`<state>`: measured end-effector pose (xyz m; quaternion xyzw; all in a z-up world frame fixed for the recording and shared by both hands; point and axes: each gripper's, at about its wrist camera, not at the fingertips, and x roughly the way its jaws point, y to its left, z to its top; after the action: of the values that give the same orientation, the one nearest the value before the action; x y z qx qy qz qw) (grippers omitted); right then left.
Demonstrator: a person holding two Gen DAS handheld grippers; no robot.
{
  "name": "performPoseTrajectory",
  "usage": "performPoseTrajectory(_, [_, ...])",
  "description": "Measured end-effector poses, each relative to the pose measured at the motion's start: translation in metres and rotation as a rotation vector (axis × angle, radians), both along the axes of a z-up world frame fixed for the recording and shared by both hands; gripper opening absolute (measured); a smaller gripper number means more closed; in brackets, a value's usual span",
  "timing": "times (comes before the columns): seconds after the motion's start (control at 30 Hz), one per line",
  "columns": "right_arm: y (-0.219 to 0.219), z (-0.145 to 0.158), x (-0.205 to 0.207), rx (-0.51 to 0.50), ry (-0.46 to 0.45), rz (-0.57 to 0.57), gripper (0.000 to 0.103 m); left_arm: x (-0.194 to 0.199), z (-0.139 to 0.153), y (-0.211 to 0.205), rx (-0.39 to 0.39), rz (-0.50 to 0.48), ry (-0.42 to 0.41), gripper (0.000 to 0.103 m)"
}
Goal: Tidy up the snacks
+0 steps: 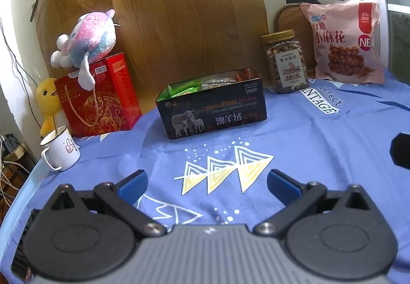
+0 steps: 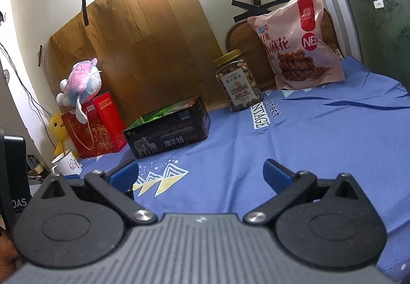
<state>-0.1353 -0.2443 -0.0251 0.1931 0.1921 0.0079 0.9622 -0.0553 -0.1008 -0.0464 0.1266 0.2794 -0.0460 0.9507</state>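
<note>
**Both grippers spread wide above the blue cloth, snacks at the far side**

The left gripper (image 1: 207, 181) hangs low over the blue cloth (image 1: 320, 155) with its blue-padded fingers (image 1: 133, 185) set far apart and nothing between them. Under the gap lies the cloth's print of white and yellow triangles. The right gripper (image 2: 200, 176) is likewise spread wide and empty, above the same cloth (image 2: 320, 143), slightly to the right of the other.

The dark box (image 1: 212, 109) with sheep printed on its near side stands at the middle of the cloth, beyond the left gripper. It is open at the top; green and pale packets (image 1: 184, 90) show inside, though what they are cannot be read. In the right wrist view the same box (image 2: 166, 130) sits left of centre.

To the right and farther back stands a clear jar of nuts (image 1: 285, 63) with a yellow lid, upright, well apart from the box. Just right of it the pink snack bag (image 1: 346, 42) leans upright against a wooden board near the wall. Both also show in the right wrist view, jar (image 2: 239, 82) and bag (image 2: 297, 40).

On the far left a red gift box (image 1: 100, 96) carries a pink and blue plush toy (image 1: 87, 40). A yellow duck toy (image 1: 47, 101) stands beside it, and a white mug (image 1: 60, 148) sits near the cloth's left edge. A large wooden panel (image 1: 166, 14) leans on the wall behind.
</note>
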Motion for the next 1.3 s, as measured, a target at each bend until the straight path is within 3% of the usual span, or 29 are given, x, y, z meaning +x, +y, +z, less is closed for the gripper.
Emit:
performPoseTrajectory(0.53, [0.004, -0.004, 0.003, -0.014, 0.01, -0.01, 0.103, 0.003, -0.004, 0.003, 0.0, 0.005, 0.023, 0.103])
performPoseTrajectory(0.87, [0.001, -0.004, 0.001, -0.005, 0.004, -0.024, 0.103, 0.014, -0.005, 0.008, -0.046, 0.002, 0.13, 0.103])
performPoseTrajectory(1.3, [-0.001, -0.007, 0.0, 0.028, 0.005, -0.012, 0.103, 0.012, -0.009, 0.004, 0.014, 0.036, 0.118, 0.103])
